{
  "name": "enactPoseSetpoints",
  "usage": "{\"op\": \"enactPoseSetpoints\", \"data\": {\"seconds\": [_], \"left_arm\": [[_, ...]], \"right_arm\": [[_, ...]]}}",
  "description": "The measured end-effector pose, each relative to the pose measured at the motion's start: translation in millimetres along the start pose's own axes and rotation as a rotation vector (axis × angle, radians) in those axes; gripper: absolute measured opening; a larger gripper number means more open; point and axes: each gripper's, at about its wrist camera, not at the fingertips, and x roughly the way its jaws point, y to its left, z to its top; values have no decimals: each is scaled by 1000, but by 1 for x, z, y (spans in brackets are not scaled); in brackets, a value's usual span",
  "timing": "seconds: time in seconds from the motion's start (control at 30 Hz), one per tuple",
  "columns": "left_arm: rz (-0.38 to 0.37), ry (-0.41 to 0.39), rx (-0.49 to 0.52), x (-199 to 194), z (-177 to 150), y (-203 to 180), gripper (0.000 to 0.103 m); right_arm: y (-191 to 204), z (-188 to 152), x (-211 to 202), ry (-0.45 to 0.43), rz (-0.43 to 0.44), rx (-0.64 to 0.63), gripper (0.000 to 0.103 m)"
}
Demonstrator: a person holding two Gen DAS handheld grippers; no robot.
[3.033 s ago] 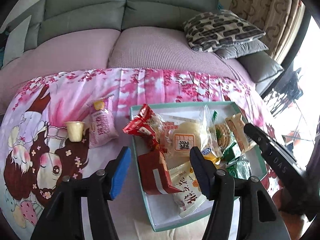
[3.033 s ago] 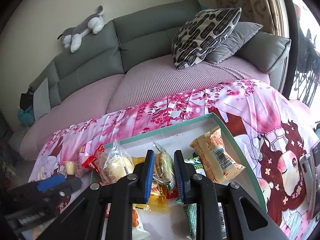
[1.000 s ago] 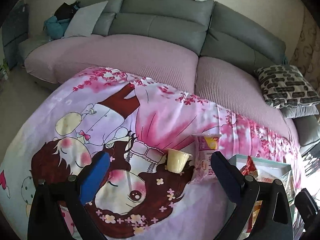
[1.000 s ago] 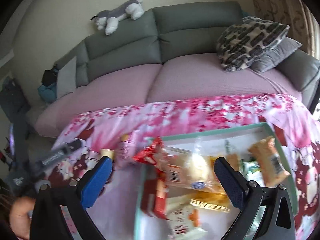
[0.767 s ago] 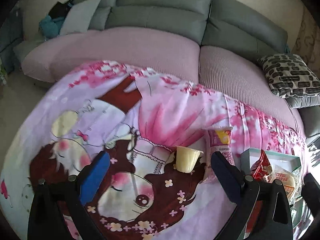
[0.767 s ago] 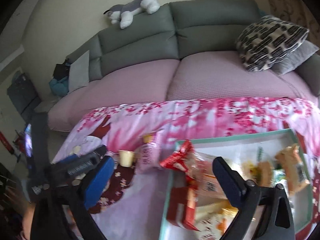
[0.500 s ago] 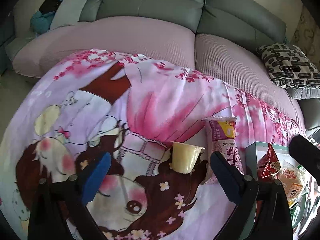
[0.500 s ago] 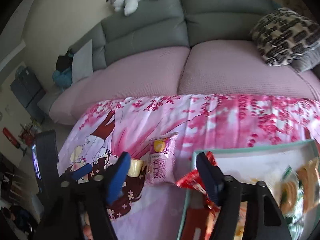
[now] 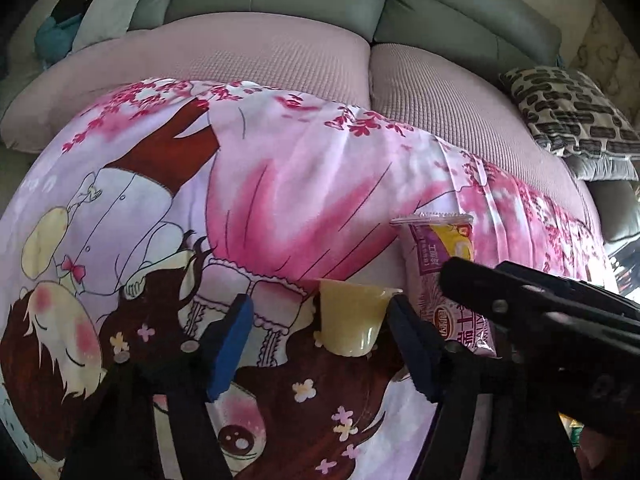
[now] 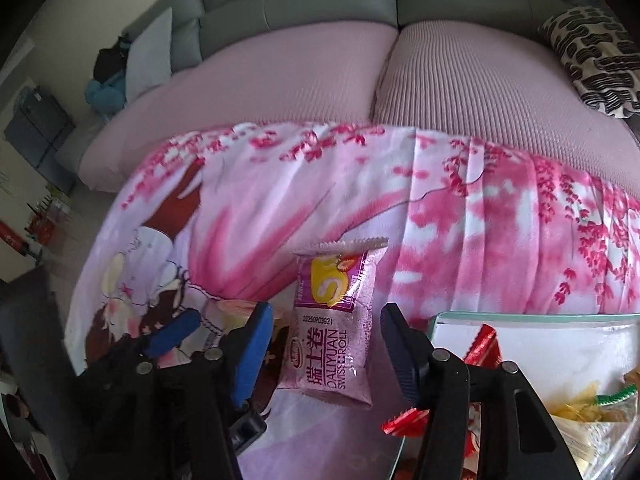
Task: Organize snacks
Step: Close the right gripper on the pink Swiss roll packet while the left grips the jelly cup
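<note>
Jelly cup [image 9: 352,322] between left gripper [image 9: 320,344] fingers – Swiss roll packet [image 10: 334,332] between right gripper [image 10: 326,350] fingers – both agape

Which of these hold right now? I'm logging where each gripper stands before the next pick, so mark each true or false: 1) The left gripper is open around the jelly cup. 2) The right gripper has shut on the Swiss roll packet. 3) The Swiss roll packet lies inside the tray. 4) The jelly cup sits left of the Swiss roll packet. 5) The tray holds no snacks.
1) True: the left gripper is open, and the pale yellow jelly cup sits between its fingers.
2) False: the right gripper is open, with the purple Swiss roll packet between its fingers.
3) False: it lies on the pink printed cloth, left of the tray.
4) True.
5) False: wrapped snacks lie in it.
</note>
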Motion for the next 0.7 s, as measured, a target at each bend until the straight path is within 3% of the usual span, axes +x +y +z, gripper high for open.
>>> {"op": "enactPoseSetpoints", "data": {"seconds": [0.1, 0.23, 0.4, 0.7], "left_arm": [[-17, 13, 2, 5, 0, -2, 58], [-37, 19, 13, 7, 1, -6, 37], [-26, 19, 20, 7, 0, -6, 37], [35, 3, -32, -16, 0, 14, 37]], "right_arm": [[0, 1, 11, 29, -6, 0, 56], [-2, 1, 22, 52, -10, 4, 52], [-1, 2, 24, 49, -24, -14, 40], [6, -3, -9, -34, 16, -13, 38]]}}
